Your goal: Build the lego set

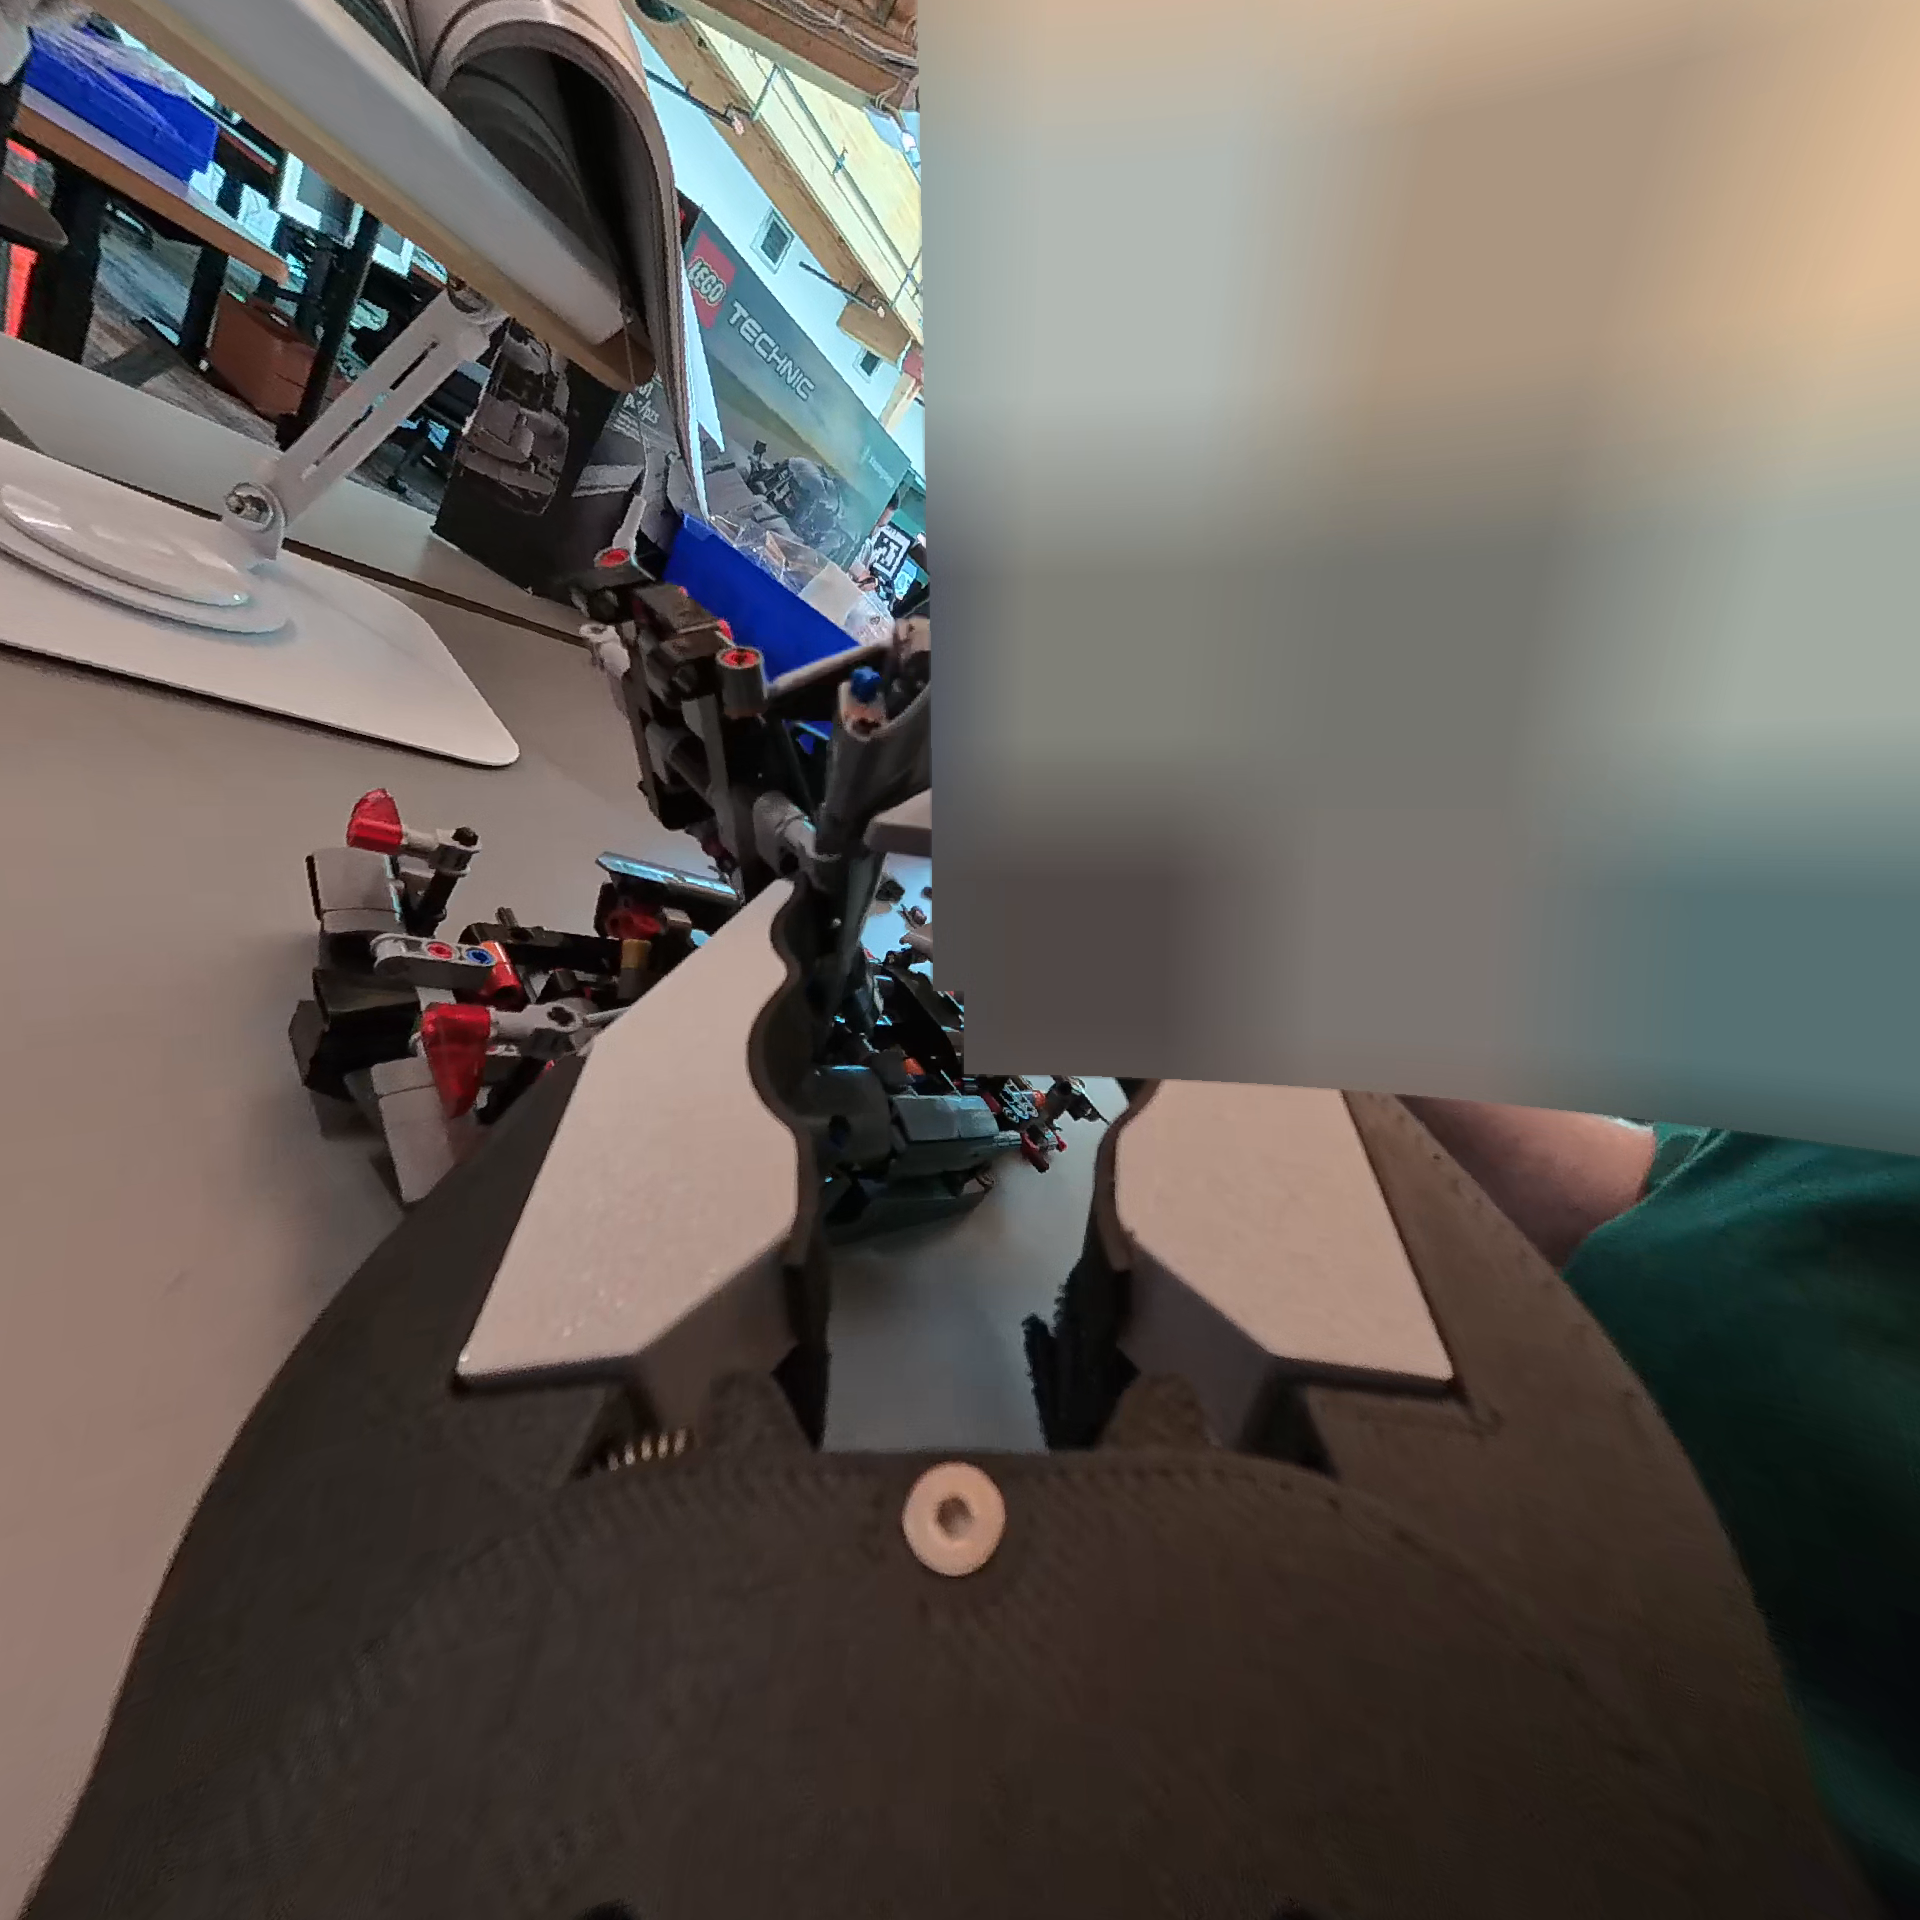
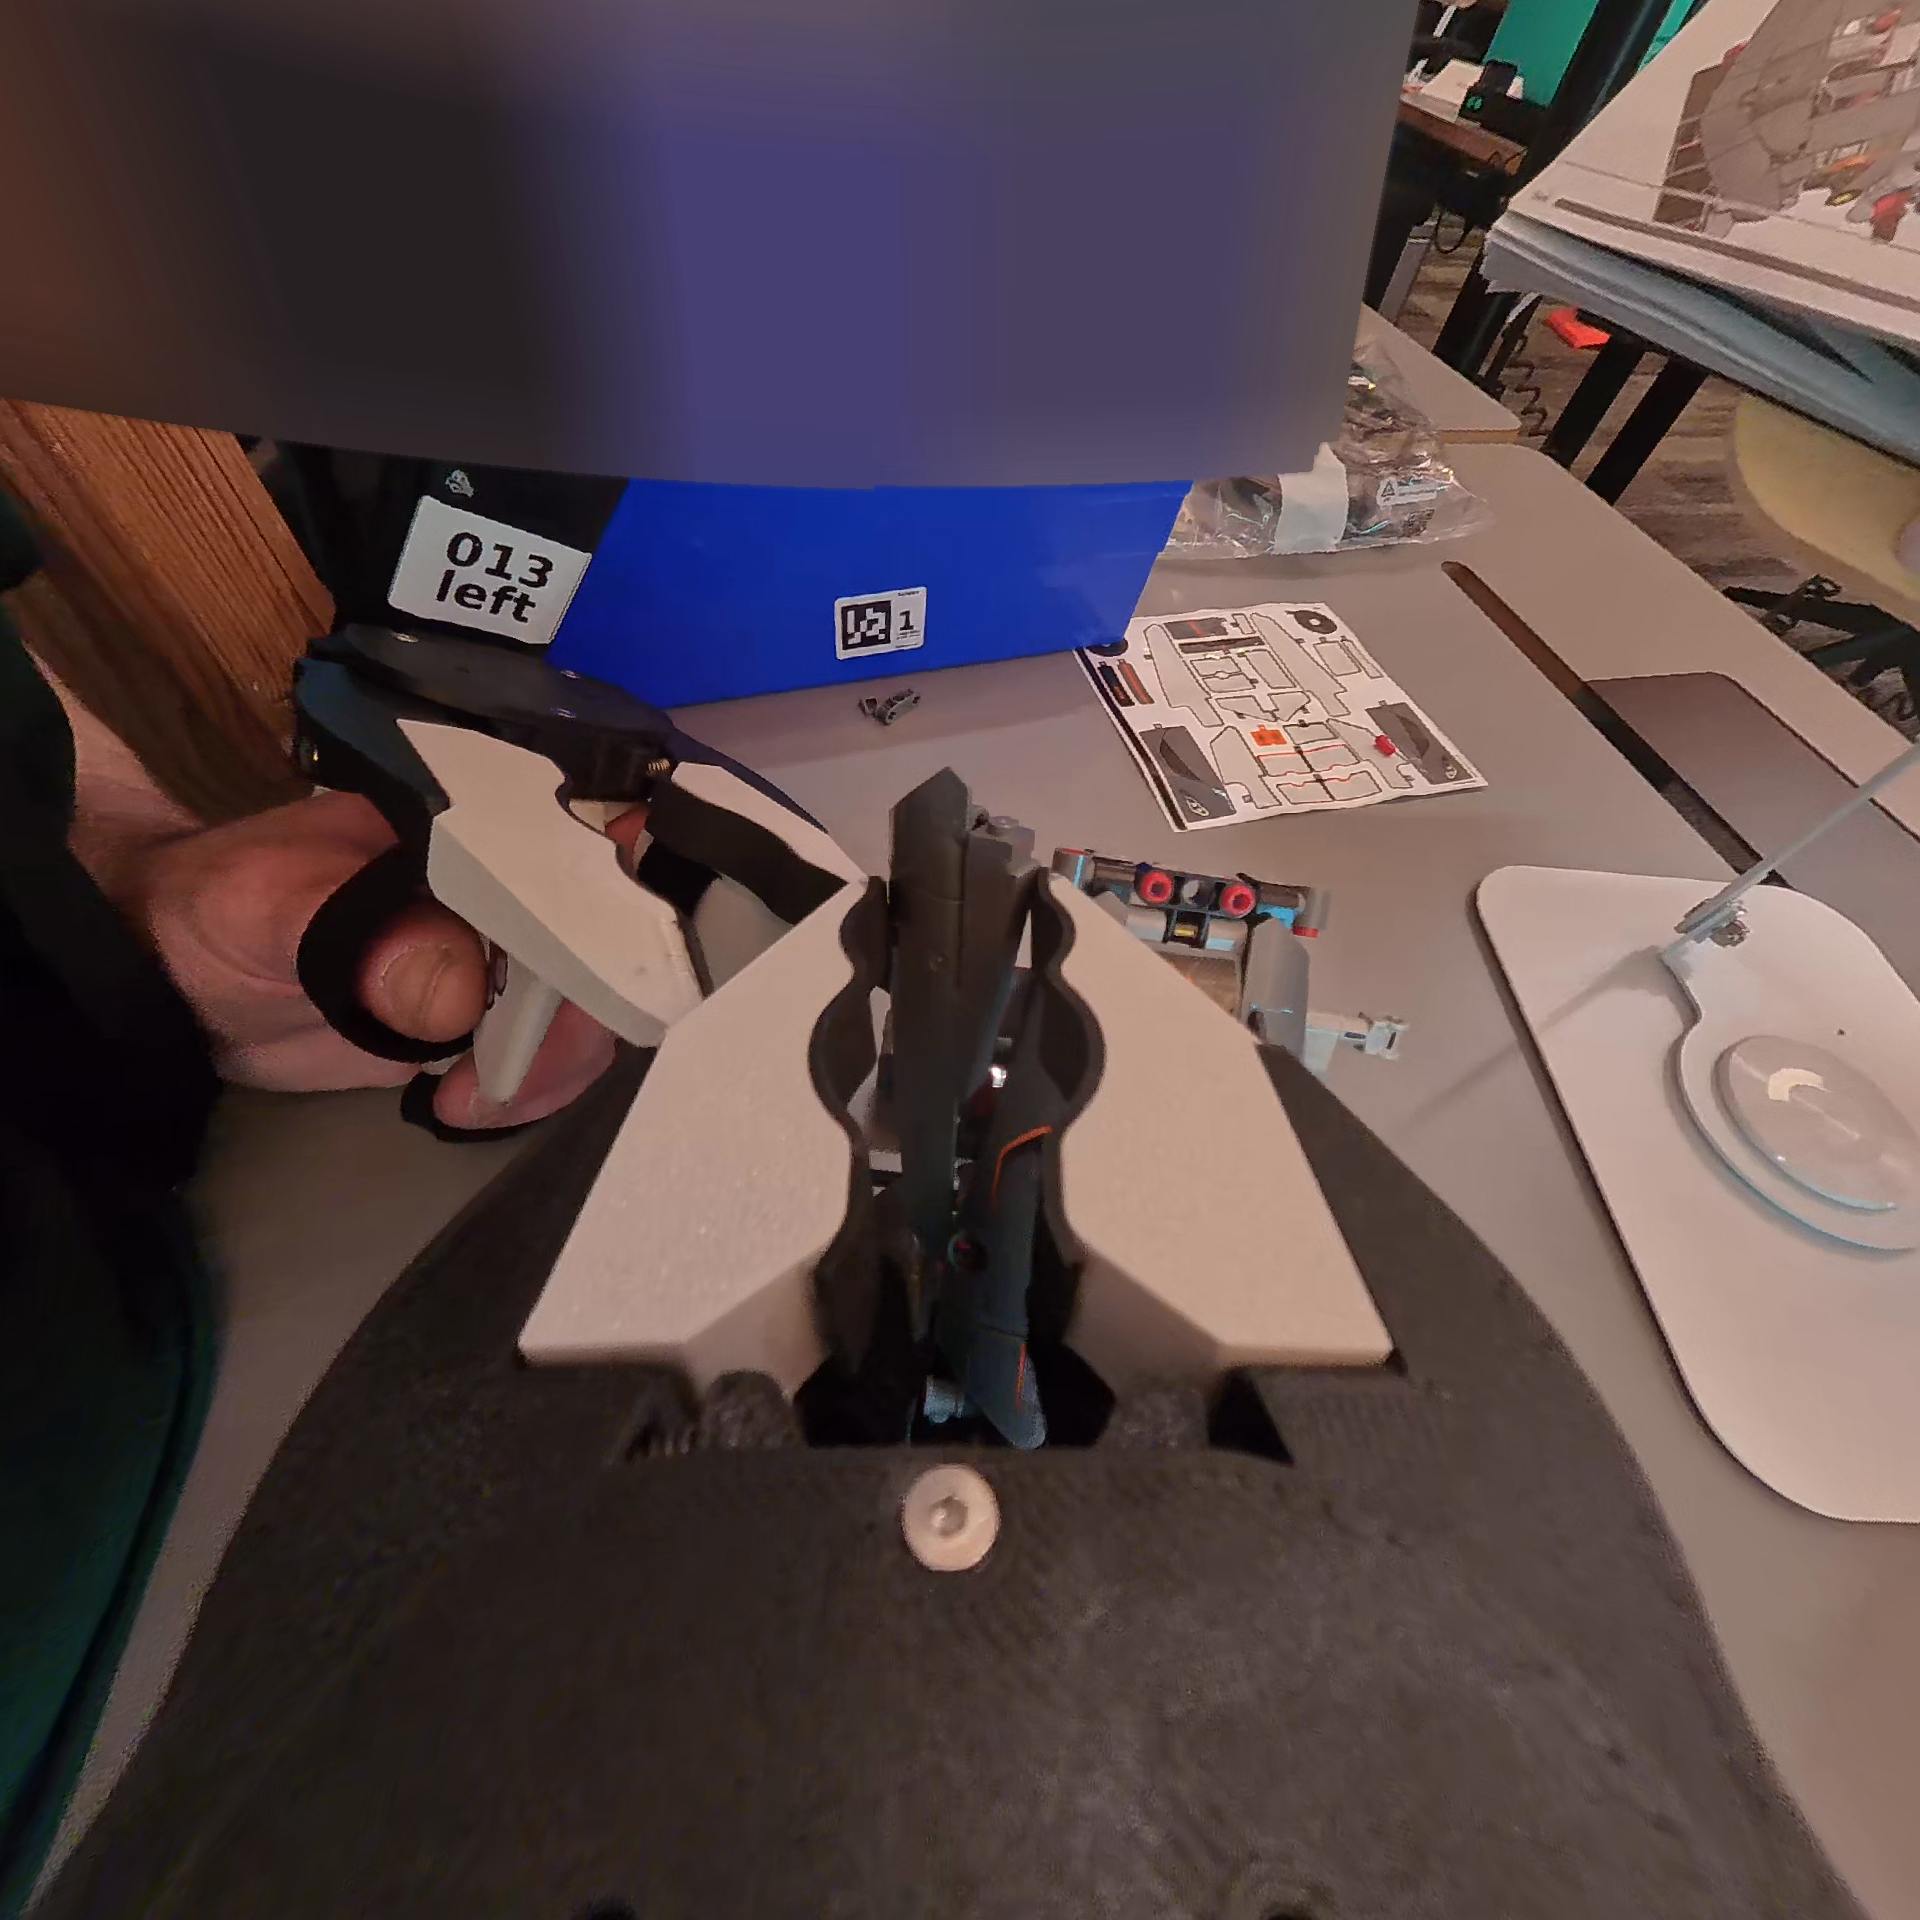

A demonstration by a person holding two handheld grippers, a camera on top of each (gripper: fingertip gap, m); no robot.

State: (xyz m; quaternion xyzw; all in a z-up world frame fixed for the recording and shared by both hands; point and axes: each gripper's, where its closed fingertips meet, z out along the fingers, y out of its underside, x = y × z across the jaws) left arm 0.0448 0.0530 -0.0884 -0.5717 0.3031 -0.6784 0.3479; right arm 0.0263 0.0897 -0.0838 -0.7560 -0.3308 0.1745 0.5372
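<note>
My right gripper [image 2: 951,899] is shut on a tall, dark grey lego assembly [image 2: 940,987] with orange trim and holds it upright between its white fingers [image 2: 727,1122]. My left gripper [image 1: 951,1039] is open, its jaws wide apart around nothing; dark lego pieces [image 1: 904,1122] lie on the table beyond the gap. Its right fingertip is hidden by a blurred patch. The left gripper also shows in the right wrist view [image 2: 623,935], held in a hand to the left of the assembly. A black and grey sub-assembly with red parts [image 1: 416,997] lies on the table at left.
A grey sub-assembly with red pins [image 2: 1195,914] lies behind the held one. A sticker sheet [image 2: 1278,717], a small grey part [image 2: 891,707], a blue bin [image 2: 862,582] and a parts bag [image 2: 1330,499] lie farther back. A white book stand [image 2: 1714,1143] holds the instruction book [image 2: 1766,156] at right.
</note>
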